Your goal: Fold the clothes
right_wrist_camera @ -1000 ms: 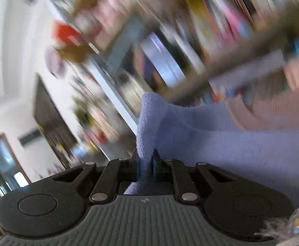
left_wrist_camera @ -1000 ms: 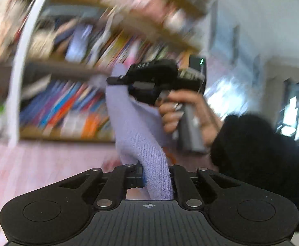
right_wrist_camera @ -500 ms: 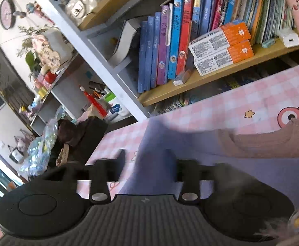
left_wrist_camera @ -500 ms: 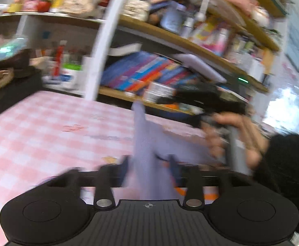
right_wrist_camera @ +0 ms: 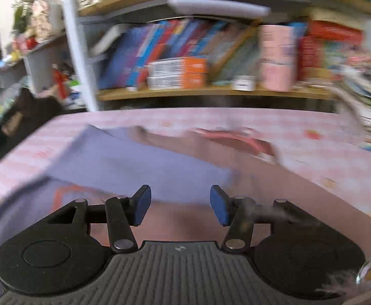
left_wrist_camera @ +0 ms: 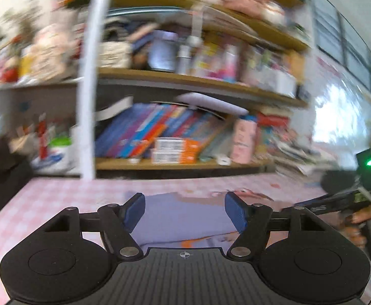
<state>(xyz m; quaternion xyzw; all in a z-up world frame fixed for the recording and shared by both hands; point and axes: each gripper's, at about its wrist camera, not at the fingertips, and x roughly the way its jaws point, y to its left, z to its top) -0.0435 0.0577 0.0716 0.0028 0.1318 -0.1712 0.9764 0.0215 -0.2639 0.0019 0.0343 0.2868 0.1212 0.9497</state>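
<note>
left gripper (left_wrist_camera: 184,212) – jaws spread, empty | right gripper (right_wrist_camera: 180,204) – jaws spread, empty | lavender knit garment (right_wrist_camera: 124,162) lies flat, near-left on pink checked tablecloth (right_wrist_camera: 312,150)

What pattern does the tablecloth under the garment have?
The tablecloth has pink and white checks, seen best in the left wrist view; the right wrist view is more blurred.

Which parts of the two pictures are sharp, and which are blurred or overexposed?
Left wrist view: the open left gripper is sharp, the bookshelf is smeared, the window is blown out. Right wrist view: the open right gripper is sharp, the lavender garment is motion-blurred.
</note>
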